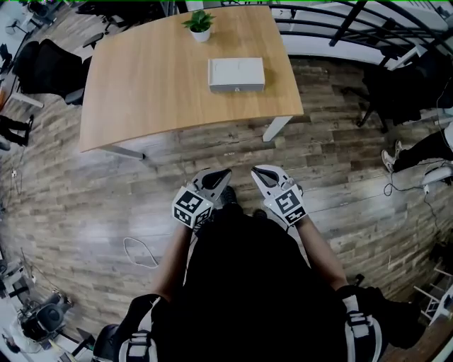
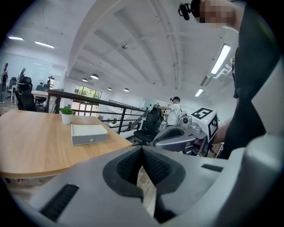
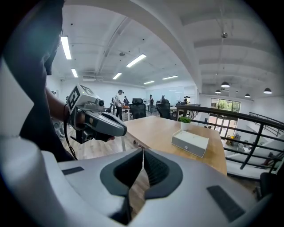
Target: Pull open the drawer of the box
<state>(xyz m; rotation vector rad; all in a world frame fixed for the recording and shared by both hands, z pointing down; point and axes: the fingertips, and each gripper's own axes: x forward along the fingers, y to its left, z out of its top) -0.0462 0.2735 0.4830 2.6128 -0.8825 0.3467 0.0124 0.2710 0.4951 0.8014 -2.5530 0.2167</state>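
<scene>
toward the right side of a wooden table (image 1: 141, 92), well ahead of both grippers: a pale grey box (image 1: 236, 71), flat, rectangular, lying level. set into its near face, a drawer (image 1: 236, 88), front flush with the box, with a small round knob (image 2: 91, 140) at the middle. behind the box, near the table's far edge, a small potted plant (image 1: 199, 25) in a white pot, close to the box but apart from it.

short of the table, over the plank floor (image 1: 340, 162), side by side and close in front of a dark-clad torso (image 1: 248, 283): left gripper (image 2: 142, 153) and right gripper (image 3: 142, 153). left jaws pressed together, ribbed dark pads meeting along one thin line, nothing between them. right jaws likewise together and empty. both aimed toward the table and tilted slightly downward, neither touching box, drawer or table. seen from the left gripper view, box off to the left of the jaws; from the right gripper view, off to the right.

on the floor at lower left, a loop of white cable (image 1: 141, 251). beyond the table's right end, a black railing (image 1: 333, 18); at its left end, dark office chairs (image 1: 49, 67). farther back, by more chairs, a standing person (image 2: 175, 113) in a white top.
</scene>
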